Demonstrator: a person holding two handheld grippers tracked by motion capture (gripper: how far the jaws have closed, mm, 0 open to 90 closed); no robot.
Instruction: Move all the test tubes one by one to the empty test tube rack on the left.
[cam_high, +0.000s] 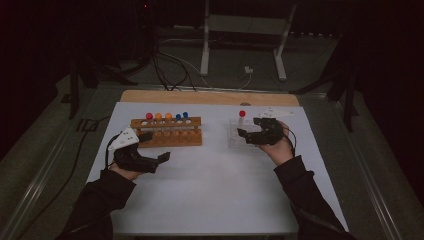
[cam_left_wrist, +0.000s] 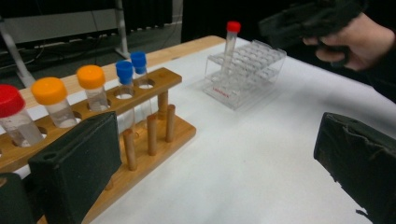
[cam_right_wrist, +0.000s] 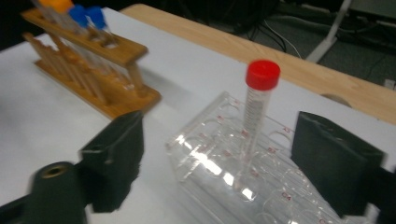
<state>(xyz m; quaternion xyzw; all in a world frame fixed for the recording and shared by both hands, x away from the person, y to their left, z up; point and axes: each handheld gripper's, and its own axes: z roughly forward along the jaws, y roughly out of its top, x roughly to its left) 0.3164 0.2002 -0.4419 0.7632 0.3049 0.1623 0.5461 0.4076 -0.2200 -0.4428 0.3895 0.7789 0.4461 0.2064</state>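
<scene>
A wooden rack (cam_high: 166, 132) (cam_left_wrist: 154, 135) (cam_right_wrist: 93, 46) holds a red-capped tube (cam_left_wrist: 11, 114), two orange-capped tubes (cam_left_wrist: 51, 100) and two blue-capped tubes (cam_left_wrist: 130, 70). To its right a clear plastic rack (cam_high: 235, 137) (cam_left_wrist: 247, 70) (cam_right_wrist: 205, 158) carries one red-capped tube (cam_high: 242, 115) (cam_left_wrist: 231, 39) (cam_right_wrist: 259, 98), standing upright. My left gripper (cam_high: 157, 146) (cam_left_wrist: 217, 168) is open just in front of the wooden rack's right end, with nothing between its jaws. My right gripper (cam_high: 248, 127) (cam_right_wrist: 224, 163) is open over the clear rack, its jaws short of the red-capped tube and not touching it.
A white sheet (cam_high: 210, 185) covers the table, with a bare wooden strip (cam_high: 210, 97) along the far edge. Behind the table stand a metal frame's legs (cam_high: 205, 55) and cables (cam_high: 170, 70) on the floor. Bare sheet lies between the racks and the near edge.
</scene>
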